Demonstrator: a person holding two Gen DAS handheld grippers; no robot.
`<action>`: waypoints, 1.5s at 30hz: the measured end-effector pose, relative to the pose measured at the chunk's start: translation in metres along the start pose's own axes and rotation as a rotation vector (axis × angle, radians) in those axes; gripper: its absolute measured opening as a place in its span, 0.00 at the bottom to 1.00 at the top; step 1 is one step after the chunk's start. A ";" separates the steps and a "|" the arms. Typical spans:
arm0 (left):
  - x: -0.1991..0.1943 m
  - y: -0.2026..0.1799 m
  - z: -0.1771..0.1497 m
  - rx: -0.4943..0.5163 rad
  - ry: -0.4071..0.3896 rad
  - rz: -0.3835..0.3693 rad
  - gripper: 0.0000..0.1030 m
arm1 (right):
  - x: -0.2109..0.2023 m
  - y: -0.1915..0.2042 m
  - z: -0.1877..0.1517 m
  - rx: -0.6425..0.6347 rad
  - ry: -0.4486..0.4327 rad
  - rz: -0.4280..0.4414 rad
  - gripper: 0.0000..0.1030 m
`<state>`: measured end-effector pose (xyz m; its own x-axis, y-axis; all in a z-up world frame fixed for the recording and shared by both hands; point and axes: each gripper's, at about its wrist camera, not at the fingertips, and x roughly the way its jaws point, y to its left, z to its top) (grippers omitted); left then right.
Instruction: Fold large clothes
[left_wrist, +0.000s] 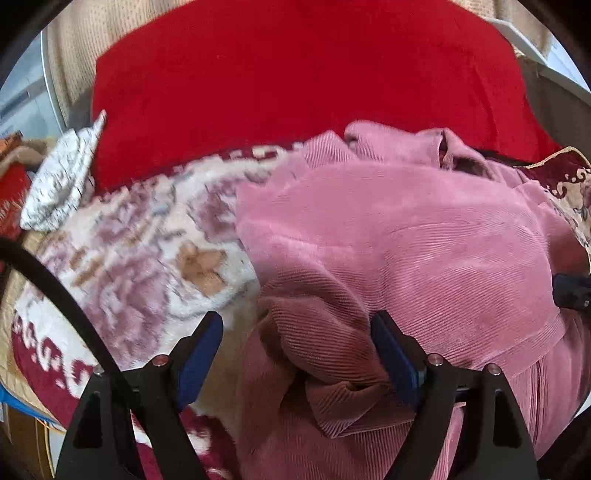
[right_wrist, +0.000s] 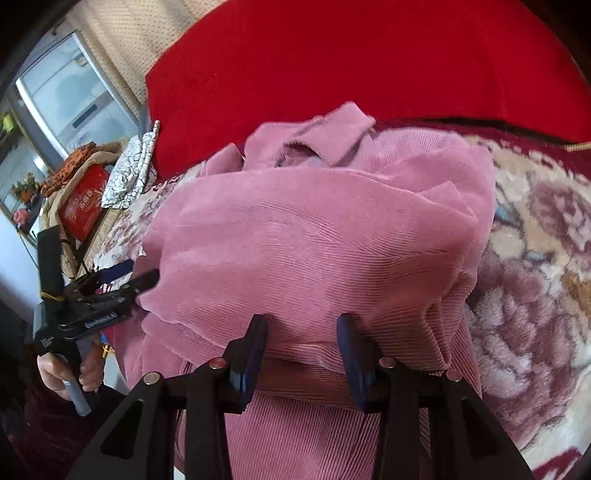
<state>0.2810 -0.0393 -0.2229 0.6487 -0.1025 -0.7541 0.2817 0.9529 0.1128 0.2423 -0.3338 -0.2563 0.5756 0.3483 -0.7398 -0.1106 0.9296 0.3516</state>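
Pink corduroy garment (left_wrist: 399, 236) heaped on patterned blanket (left_wrist: 147, 236), ahead of both tools. Left gripper (left_wrist: 297, 354) jaws apart around a bunched fold; right gripper (right_wrist: 301, 350) apart at the hem, likely readying 2 grips.

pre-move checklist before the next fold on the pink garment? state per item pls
1. Left gripper open, fingers astride a bunched fold of the pink corduroy garment: ok.
2. Right gripper open at the garment's near edge: ok.
3. Either gripper actually holding cloth: not ok, neither is clamped.
4. Garment lying flat: not ok, the collar end is rumpled.
5. Floral plush blanket under the garment free of the fingers: cannot tell.
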 end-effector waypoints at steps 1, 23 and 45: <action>-0.007 0.003 -0.002 -0.003 -0.026 0.001 0.81 | -0.003 0.001 0.000 -0.007 0.003 0.003 0.42; -0.055 0.074 -0.155 -0.211 0.137 -0.189 0.81 | -0.098 -0.057 -0.114 0.141 -0.002 0.075 0.58; 0.018 0.025 -0.181 -0.053 0.379 -0.335 0.64 | -0.025 -0.081 -0.183 0.155 0.361 -0.105 0.62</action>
<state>0.1721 0.0342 -0.3510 0.2244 -0.3034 -0.9261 0.3878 0.8996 -0.2007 0.0885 -0.3961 -0.3714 0.2526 0.2984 -0.9204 0.0733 0.9426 0.3257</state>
